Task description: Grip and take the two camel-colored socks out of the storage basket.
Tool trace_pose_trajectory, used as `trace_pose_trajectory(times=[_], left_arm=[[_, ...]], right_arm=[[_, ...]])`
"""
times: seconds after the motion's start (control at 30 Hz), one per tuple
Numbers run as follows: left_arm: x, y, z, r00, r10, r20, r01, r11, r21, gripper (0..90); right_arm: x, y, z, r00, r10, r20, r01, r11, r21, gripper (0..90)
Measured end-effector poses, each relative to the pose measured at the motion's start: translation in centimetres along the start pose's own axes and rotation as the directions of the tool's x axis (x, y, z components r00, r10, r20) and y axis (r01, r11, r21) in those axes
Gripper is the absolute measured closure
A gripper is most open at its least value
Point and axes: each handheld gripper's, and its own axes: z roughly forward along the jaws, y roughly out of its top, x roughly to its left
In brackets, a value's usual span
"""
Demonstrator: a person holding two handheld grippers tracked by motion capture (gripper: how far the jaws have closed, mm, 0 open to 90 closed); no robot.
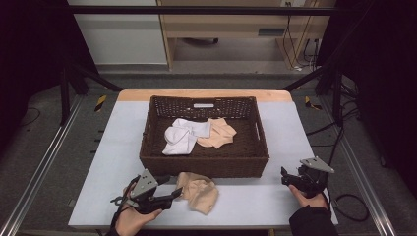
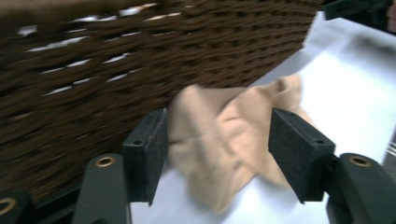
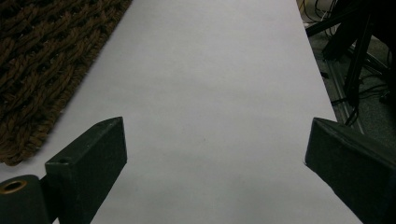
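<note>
Basket [image 1: 204, 162], dark brown wicker, sits mid-table [image 1: 275, 206], long side along the far edge, front wall toward the near edge. Inside it: white socks [image 1: 184, 135] left of centre, a tan sock [image 1: 219, 132] touching them on their right.

Second tan sock, call it loose sock [image 1: 199, 192], lies crumpled on the table just in front of the basket's front wall, left of centre, close to the near edge. In the left gripper view it touches or nearly touches the wicker; cannot tell which.

Left gripper [image 1: 169, 195] is at the near-left part of the table, pointing right at the loose sock. In the left gripper view its jaws are spread, one on each side of the sock's near end [image 2: 224, 144], pads not pressed onto the cloth. View is motion-blurred.

Right gripper [image 1: 286, 177] is held by the right hand [image 1: 307, 196] at the near-right corner, well apart from the basket's right end. Right gripper view: jaws spread wide over bare table, nothing between them, basket corner [image 3: 42, 70] at upper left.
</note>
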Motion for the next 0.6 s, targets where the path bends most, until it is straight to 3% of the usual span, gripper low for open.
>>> trace_pose_trajectory(times=[0.13,0.37,0.6], left_arm=[[1.4,-0.5,-1.1,0.999,-0.003,-0.044,0.003,1.0,-0.002,34.0],[3.7,-0.9,-2.9,0.9934,-0.046,-0.105,0.042,0.9983,-0.041,32.4],[6.2,-0.8,-4.6,0.9805,-0.064,-0.186,0.051,0.9961,-0.072,32.5]], right_arm=[[0.0,0.0,0.0,1.0,0.0,0.001,0.0,1.0,-0.001,5.6],[0.0,0.0,0.0,1.0,0.004,0.0,-0.004,1.0,0.001,5.3],[-0.1,0.0,0.0,1.0,0.005,0.001,-0.005,1.0,0.002,5.3]])
